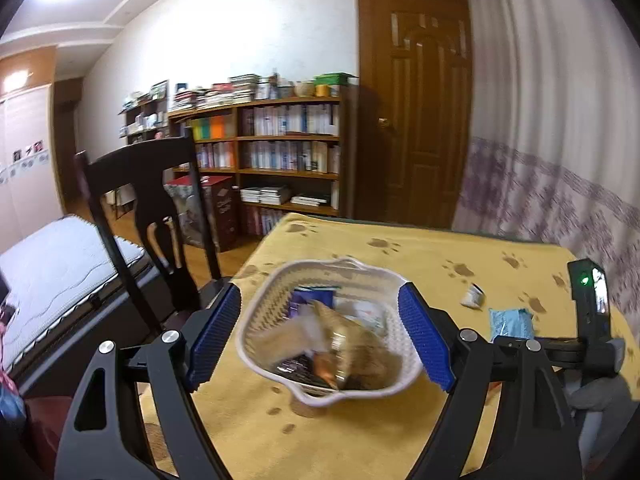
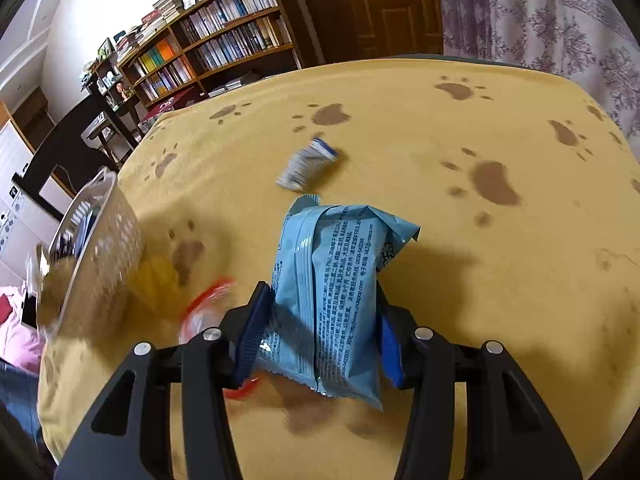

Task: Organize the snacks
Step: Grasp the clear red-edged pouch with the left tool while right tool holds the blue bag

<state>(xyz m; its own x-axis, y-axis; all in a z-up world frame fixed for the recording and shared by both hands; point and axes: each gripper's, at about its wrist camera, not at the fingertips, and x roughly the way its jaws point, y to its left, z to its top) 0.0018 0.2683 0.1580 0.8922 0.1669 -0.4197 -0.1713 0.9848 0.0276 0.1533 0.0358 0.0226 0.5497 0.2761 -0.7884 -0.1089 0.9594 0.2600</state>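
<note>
A white perforated basket (image 1: 276,280) holding several snack packets stands on the yellow paw-print cloth (image 1: 400,264). My left gripper (image 1: 320,336) hovers over it, open wide, with nothing between its blue pads (image 1: 216,332). A blurred tan wrapper (image 1: 320,332) lies over the pile in the basket. My right gripper (image 2: 320,316) is shut on a light blue snack packet (image 2: 336,264), which sticks out forward over the cloth. The same packet (image 1: 510,322) shows right of the basket. A small white and blue packet (image 2: 308,164) lies farther out on the table.
The basket (image 2: 104,240) is at the left in the right wrist view, with a red-edged clear wrapper (image 2: 204,312) and a yellow packet (image 2: 156,284) blurred beside it. A dark chair (image 1: 140,208) stands at the table's left edge. A curtain (image 1: 560,184) hangs to the right.
</note>
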